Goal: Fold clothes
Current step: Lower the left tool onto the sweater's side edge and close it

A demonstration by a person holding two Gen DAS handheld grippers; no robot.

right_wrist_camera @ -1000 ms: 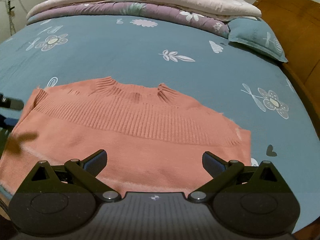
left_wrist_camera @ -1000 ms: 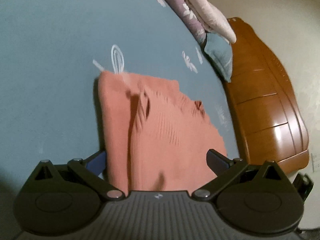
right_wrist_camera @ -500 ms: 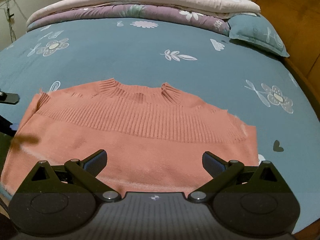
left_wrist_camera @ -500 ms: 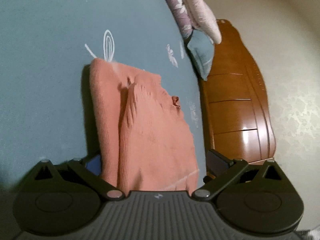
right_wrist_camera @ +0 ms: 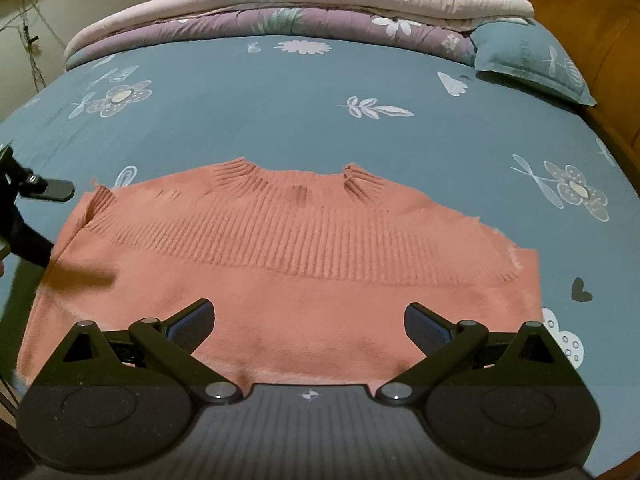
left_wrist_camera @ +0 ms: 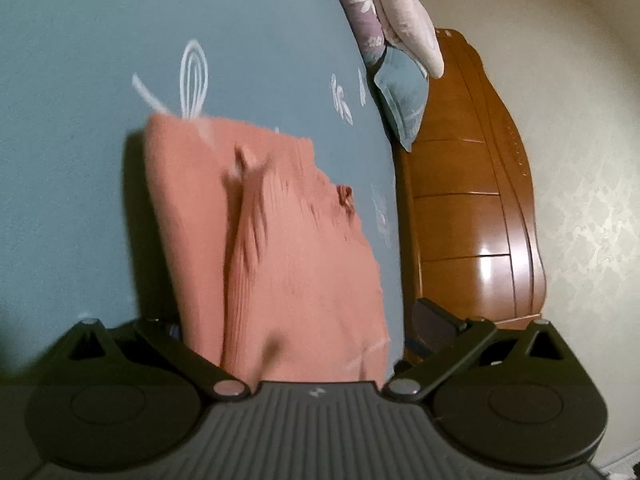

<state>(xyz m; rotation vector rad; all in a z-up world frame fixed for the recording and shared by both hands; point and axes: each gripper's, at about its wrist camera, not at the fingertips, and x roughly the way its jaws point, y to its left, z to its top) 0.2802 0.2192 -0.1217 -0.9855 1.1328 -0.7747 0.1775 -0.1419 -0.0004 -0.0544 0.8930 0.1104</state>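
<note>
Salmon-pink knit sweater (right_wrist_camera: pixel 296 264) lies flat on the bed (right_wrist_camera: pixel 280 96), which has a blue sheet printed with white flowers. Ribbed collar sits at 12 o'clock of the garment in the right wrist view, hem toward 6 o'clock, just under the camera. Garment looks folded into a wide rectangle, sleeves probably tucked under; can't confirm from this angle.

Right tongs (right_wrist_camera: pixel 308 320) are spread wide, both blue-padded fingers (right_wrist_camera: pixel 192 322) hovering over the hem area, nothing between them. Contact with fabric unclear.

Left tongs (left_wrist_camera: pixel 294 322) are also wide apart, sitting at the sweater's side edge; the sweater (left_wrist_camera: pixel 272 248) runs between the fingers toward 12 o'clock in that view. Left finger mostly hidden behind cloth, right finger (left_wrist_camera: pixel 434 318) clear of it at 3 o'clock. Not gripping anything as far as visible. Left wrist view is motion-blurred. In the right wrist view the left tool (right_wrist_camera: pixel 28 200) shows at 9 o'clock, beside the sweater's left edge.

Folded quilts (right_wrist_camera: pixel 288 12), pink over purple, stacked at the bed's 12 o'clock end. Blue pillow (right_wrist_camera: pixel 528 64) at 1 o'clock, next to the wooden headboard (left_wrist_camera: pixel 472 216). Beige wall (left_wrist_camera: pixel 580 160) behind it.
</note>
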